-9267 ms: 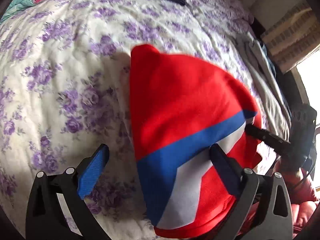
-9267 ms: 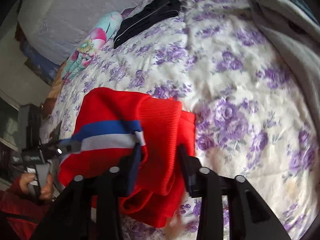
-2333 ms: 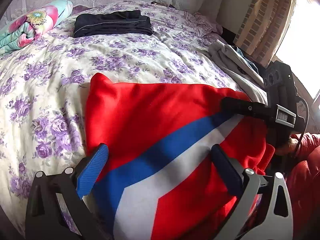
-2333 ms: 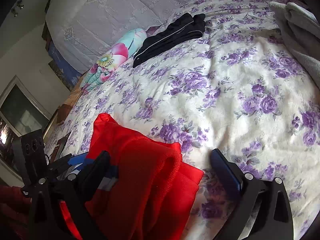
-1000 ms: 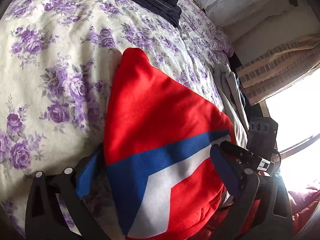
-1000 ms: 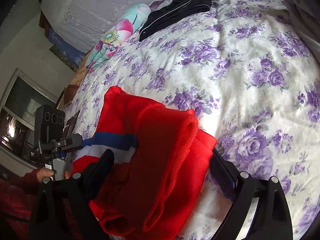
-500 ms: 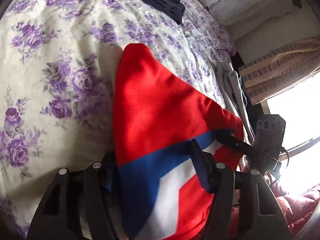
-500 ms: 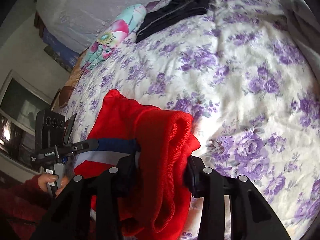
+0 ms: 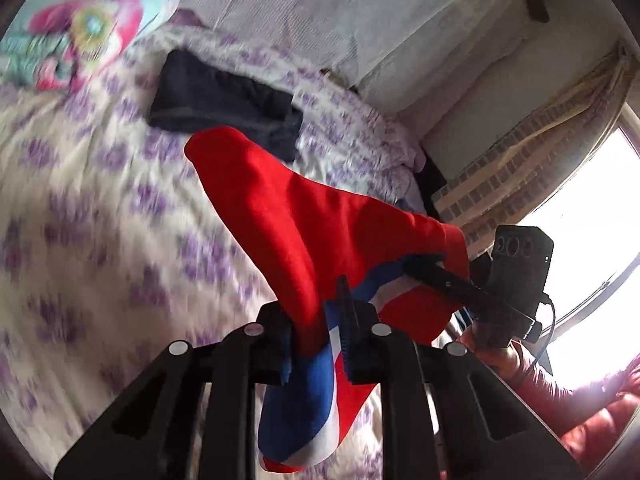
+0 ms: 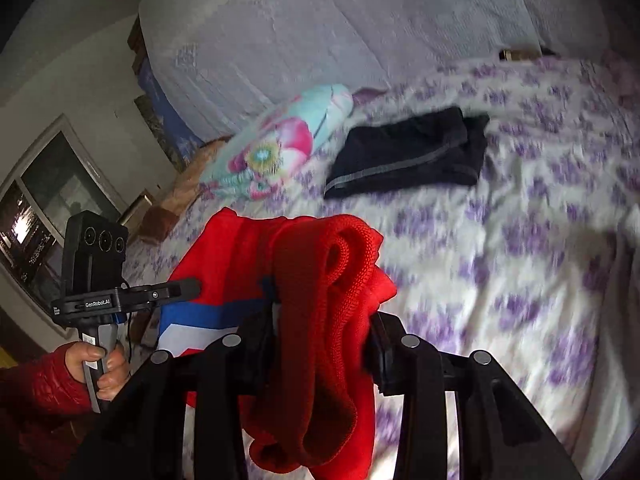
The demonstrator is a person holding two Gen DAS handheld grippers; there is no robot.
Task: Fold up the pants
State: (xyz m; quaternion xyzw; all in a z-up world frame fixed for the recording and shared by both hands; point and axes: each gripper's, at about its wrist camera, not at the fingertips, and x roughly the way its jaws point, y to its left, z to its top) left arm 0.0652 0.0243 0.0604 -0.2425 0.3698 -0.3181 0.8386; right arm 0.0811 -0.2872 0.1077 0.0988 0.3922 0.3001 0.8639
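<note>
1. The red pants (image 9: pixel 304 224), with a blue and white stripe, hang in the air between the two grippers, lifted off the bed (image 9: pixel 80 216) with its purple-flowered cover.
2. The left gripper (image 9: pixel 320 344) has its jaws pressed together on a thin edge of the pants, where the red cloth meets the blue stripe. The cloth drapes down below the jaws and also rises away from them in a taut red sheet.
3. The right gripper (image 10: pixel 320 344) grips the thick ribbed red band of the pants (image 10: pixel 320 280). Its jaws are closing, and they stand partly apart because the bunched fabric fills the gap between them. A loop of the ribbed band sags below the jaws.
4. In the right wrist view, a hand (image 10: pixel 100 364) in a red quilted sleeve holds the handle of the left gripper (image 10: pixel 192 286), whose finger reaches into the striped part of the pants.
5. In the left wrist view, the right gripper (image 9: pixel 420 268) comes in from the right side and bites the far end of the pants, near a bright window (image 9: pixel 592 240).
6. Farther up the bed, a folded dark garment (image 10: pixel 408 156) lies flat, well apart from the pants. Beside it sits a rolled floral blanket (image 10: pixel 280 144) in teal and pink.
7. Both views are blurred over the bed cover.
</note>
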